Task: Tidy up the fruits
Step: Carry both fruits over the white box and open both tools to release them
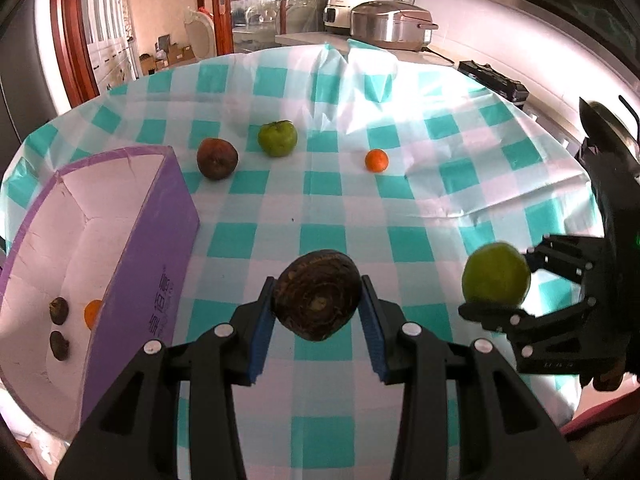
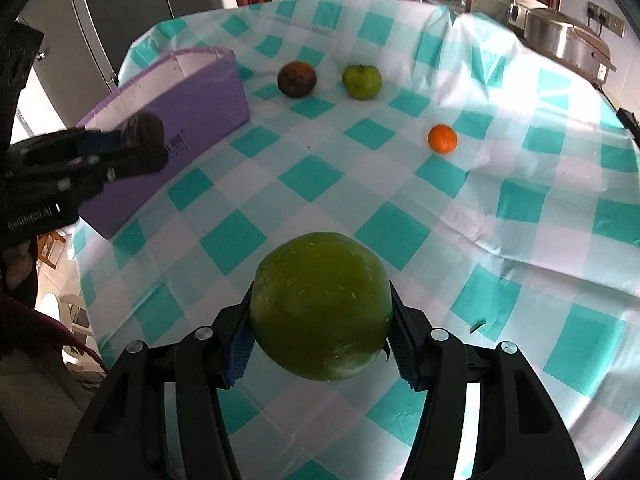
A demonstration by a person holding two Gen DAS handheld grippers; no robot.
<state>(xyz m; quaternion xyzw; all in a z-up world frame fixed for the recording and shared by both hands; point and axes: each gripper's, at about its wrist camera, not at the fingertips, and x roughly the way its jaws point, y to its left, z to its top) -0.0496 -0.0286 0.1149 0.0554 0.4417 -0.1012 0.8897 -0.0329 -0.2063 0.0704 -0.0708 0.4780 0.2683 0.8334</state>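
Fruit was up off the table in both grippers at once. From the left wrist camera, the left gripper (image 1: 318, 304) was clamped on a dark brown, ringed fruit (image 1: 317, 295), its blue pads (image 1: 262, 334) pressed to either side, above the checked tablecloth (image 1: 400, 208). Just to its left stood the purple box (image 1: 160, 240), open at the top, with two small dark fruits (image 1: 59, 328) and a bit of orange (image 1: 93, 313) already on its white floor. To do this well, I judged, the carry should go up and over the near wall before the jaws part, low enough inside that the fruit does not roll onto the others. At the right edge the right gripper (image 1: 500, 280) held a green fruit (image 1: 496, 274).

From the right wrist camera, the right gripper (image 2: 320, 320) was closed on that big green fruit (image 2: 322, 306), gripped about its widest part. The box (image 2: 192, 108) lay well off to the left, with the left gripper (image 2: 144, 140) between. Better, I thought, to let the left one drop first and clear out. A brown apple (image 2: 297, 79), a green apple (image 2: 361, 81) and a tangerine (image 2: 442, 138) lay on the cloth beyond.
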